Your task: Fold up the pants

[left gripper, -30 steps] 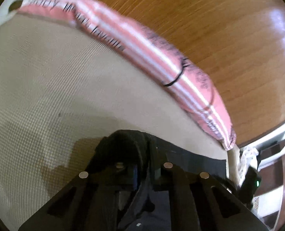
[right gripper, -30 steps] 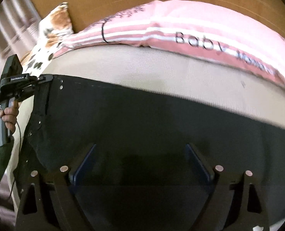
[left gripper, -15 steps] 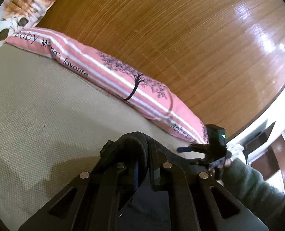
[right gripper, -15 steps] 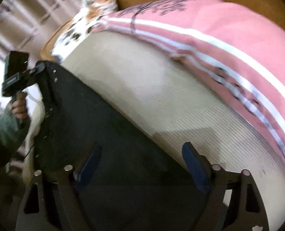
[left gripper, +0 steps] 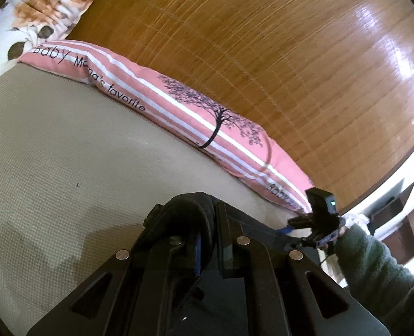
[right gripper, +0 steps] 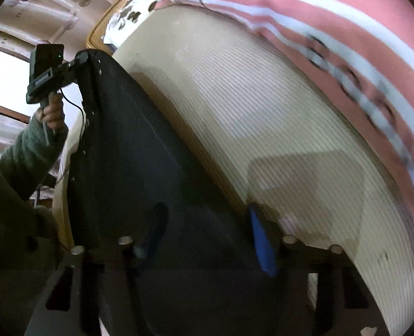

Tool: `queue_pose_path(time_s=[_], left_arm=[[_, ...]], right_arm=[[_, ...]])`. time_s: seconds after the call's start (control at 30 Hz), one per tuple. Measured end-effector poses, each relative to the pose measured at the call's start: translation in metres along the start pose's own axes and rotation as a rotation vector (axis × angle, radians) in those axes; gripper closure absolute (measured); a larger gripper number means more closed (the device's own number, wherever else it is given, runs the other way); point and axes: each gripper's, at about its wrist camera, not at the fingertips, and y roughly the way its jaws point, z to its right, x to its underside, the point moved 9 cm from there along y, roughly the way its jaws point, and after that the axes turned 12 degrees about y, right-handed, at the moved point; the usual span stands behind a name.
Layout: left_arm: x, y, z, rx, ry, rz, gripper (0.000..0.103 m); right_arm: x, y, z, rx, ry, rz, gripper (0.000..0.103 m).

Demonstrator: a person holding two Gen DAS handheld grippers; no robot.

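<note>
The dark pants (right gripper: 140,168) hang stretched between my two grippers above the beige bed cover (right gripper: 263,106). In the left wrist view my left gripper (left gripper: 207,240) is shut on a bunched corner of the pants (left gripper: 187,212). In the right wrist view my right gripper (right gripper: 207,232) has its blue pads (right gripper: 260,238) apart, with pants cloth lying between and over the fingers. The left gripper also shows in the right wrist view (right gripper: 79,64), holding the far corner up. The right gripper shows in the left wrist view (left gripper: 299,224), at the pants' other end.
A pink striped pillow (left gripper: 184,109) lies along the wooden headboard (left gripper: 263,42). A floral pillow (left gripper: 33,8) sits at the far left. The beige bed cover (left gripper: 53,154) spreads below. Furniture (left gripper: 397,218) stands beyond the bed's right edge.
Both grippers have lifted and swung, so the pants now hang steeply above the bed. The right view has tilted toward the pillow. The left grip is unchanged.
</note>
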Motion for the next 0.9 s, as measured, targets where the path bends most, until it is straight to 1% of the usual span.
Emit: queue_pose_path(time_s=[0.07,0.13,0.27,0.4,0.47,0.53,0.63,0.67,0.77,0.83,0.9], left_arm=[[0.0,0.002,-0.002,-0.016,-0.004,-0.003,0.095],[0.0,0.004,-0.004,-0.03,-0.005,-0.007,0.095],[0.001,0.009,-0.007,-0.058,-0.005,-0.017,0.095],[0.002,0.013,-0.011,-0.079,-0.002,-0.025,0.095],[0.003,0.016,-0.015,-0.087,-0.008,-0.03,0.095],[0.004,0.018,-0.018,-0.096,-0.013,-0.033,0.095],[0.006,0.022,-0.02,-0.131,-0.004,-0.041,0.095],[0.006,0.023,-0.019,-0.146,0.006,-0.045,0.095],[0.006,0.024,-0.016,-0.198,0.045,-0.052,0.095],[0.005,0.022,-0.012,-0.215,0.068,-0.048,0.095],[0.005,0.017,-0.008,-0.227,0.098,-0.04,0.095]], right_arm=[[0.009,-0.008,0.01,0.013,0.017,0.004,0.063],[0.019,-0.018,0.022,0.033,0.038,0.014,0.066],[0.037,-0.034,0.041,0.065,0.069,0.031,0.075],[0.048,-0.047,0.052,0.102,0.078,0.045,0.076],[0.05,-0.052,0.057,0.124,0.084,0.06,0.082],[0.05,-0.054,0.056,0.142,0.085,0.078,0.082],[0.052,-0.057,0.055,0.219,0.062,0.097,0.09],[0.052,-0.056,0.053,0.233,0.063,0.101,0.091],[0.056,-0.061,0.046,0.313,0.059,0.13,0.093],[0.059,-0.068,0.043,0.348,0.069,0.158,0.094],[0.065,-0.08,0.036,0.392,0.082,0.209,0.094]])
